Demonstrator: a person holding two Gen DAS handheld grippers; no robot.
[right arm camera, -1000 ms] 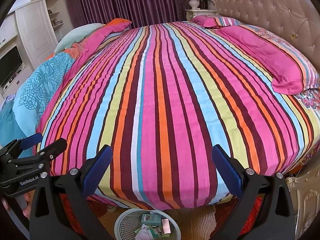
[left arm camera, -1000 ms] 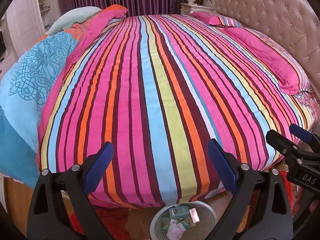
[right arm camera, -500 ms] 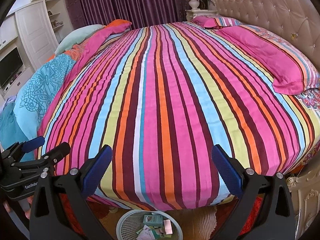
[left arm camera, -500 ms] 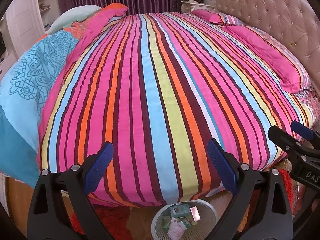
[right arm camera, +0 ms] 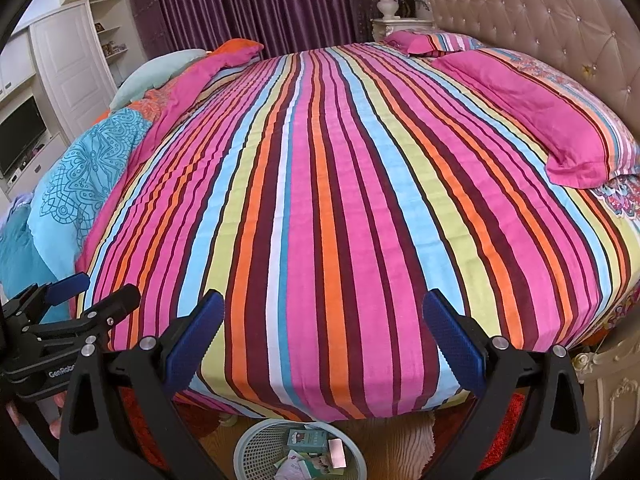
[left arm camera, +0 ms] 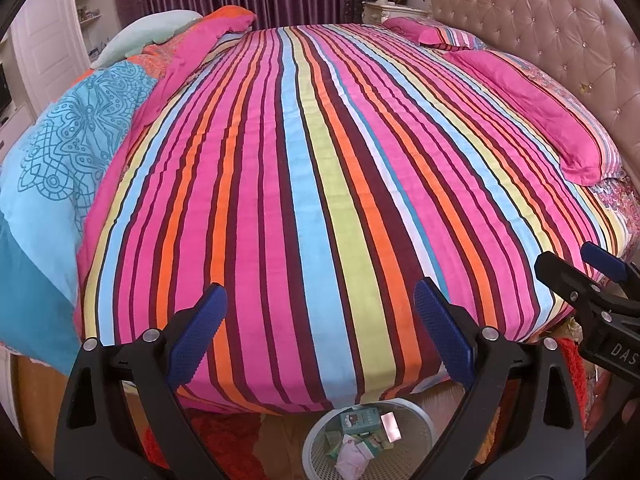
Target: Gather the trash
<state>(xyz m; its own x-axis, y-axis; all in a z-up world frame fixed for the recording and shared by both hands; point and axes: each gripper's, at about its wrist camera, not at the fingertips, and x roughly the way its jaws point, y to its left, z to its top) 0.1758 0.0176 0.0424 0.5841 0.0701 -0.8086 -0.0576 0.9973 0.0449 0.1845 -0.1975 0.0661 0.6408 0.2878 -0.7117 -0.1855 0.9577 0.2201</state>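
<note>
A white mesh waste basket (left arm camera: 416, 432) stands on the floor below the bed's near edge, holding a green box (left arm camera: 358, 420), wrappers and paper scraps. It also shows in the right wrist view (right arm camera: 256, 452). My left gripper (left arm camera: 320, 312) is open and empty above the bed's near edge. My right gripper (right arm camera: 322, 316) is open and empty beside it. Each gripper shows in the other's view: the right one (left arm camera: 580, 268) at the right, the left one (right arm camera: 84, 296) at the left. No trash shows on the striped bedspread (left arm camera: 320, 160).
A pink pillow (left arm camera: 540, 112) lies along the tufted headboard (left arm camera: 560, 32) at the right. A folded blue and pink quilt (left arm camera: 80, 128) lies at the left. A red rug (left arm camera: 224, 436) covers the floor by the basket. White cabinets (right arm camera: 68, 64) and purple curtains (right arm camera: 248, 4) stand behind.
Both grippers have lifted and pulled back slightly, so the bed's edge and the basket sit a little lower in view. Both stay open and empty.
</note>
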